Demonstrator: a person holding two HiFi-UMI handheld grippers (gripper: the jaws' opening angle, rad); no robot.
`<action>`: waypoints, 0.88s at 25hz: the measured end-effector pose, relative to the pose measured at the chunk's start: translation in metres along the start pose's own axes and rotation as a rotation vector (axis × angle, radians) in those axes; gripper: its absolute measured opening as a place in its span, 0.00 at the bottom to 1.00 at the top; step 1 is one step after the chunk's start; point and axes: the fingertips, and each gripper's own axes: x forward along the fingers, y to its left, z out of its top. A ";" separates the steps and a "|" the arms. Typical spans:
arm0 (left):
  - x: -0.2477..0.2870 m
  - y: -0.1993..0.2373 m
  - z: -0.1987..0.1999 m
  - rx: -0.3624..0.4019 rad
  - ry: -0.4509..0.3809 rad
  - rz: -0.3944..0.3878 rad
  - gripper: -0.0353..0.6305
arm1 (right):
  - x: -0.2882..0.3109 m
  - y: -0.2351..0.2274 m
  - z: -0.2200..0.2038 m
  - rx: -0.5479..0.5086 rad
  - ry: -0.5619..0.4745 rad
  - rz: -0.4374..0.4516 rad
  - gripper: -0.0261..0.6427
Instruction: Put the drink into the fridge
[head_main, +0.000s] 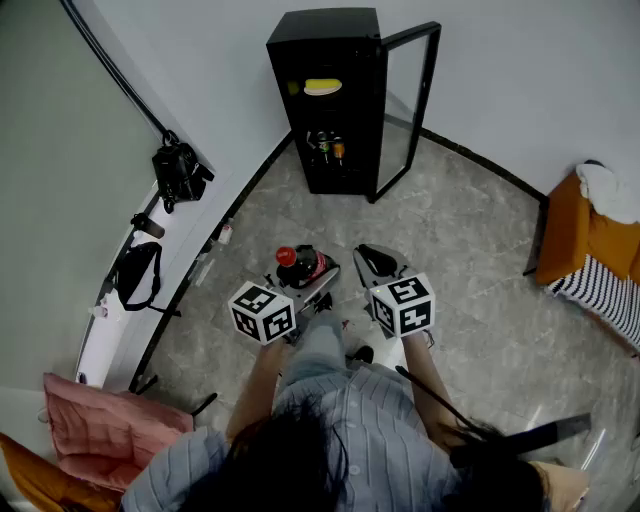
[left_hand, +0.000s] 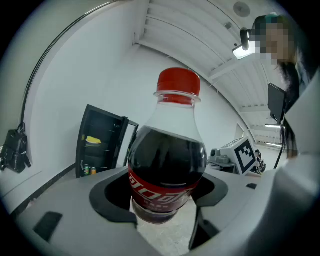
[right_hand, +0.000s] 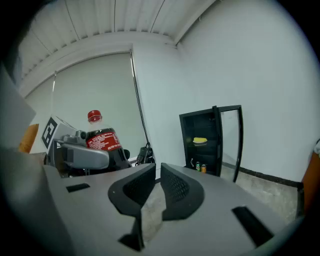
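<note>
Left tool (left_hand: 162, 210), jaws wide, grips a red-capped cola bottle (left_hand: 167, 160); right tool (right_hand: 156, 192) closed, empty. Next: carry it into the open black fridge (head_main: 330, 100) ahead.

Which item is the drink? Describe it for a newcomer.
Find the black fridge with its door open at the wall. In front of it, the left gripper clamps a cola bottle. Its red cap, red label and dark liquid set it apart from the small cans inside.

No lettering on the bottle (left_hand: 167, 150) is legible.
</note>
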 end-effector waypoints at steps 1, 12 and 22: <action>-0.001 0.003 0.001 -0.001 0.001 -0.001 0.54 | 0.003 0.001 0.001 0.006 -0.005 -0.001 0.10; 0.021 0.051 0.018 -0.017 0.007 -0.001 0.54 | 0.048 -0.019 0.010 0.054 0.004 -0.004 0.10; 0.049 0.108 0.044 -0.035 0.002 -0.036 0.54 | 0.106 -0.042 0.019 0.106 0.054 -0.020 0.10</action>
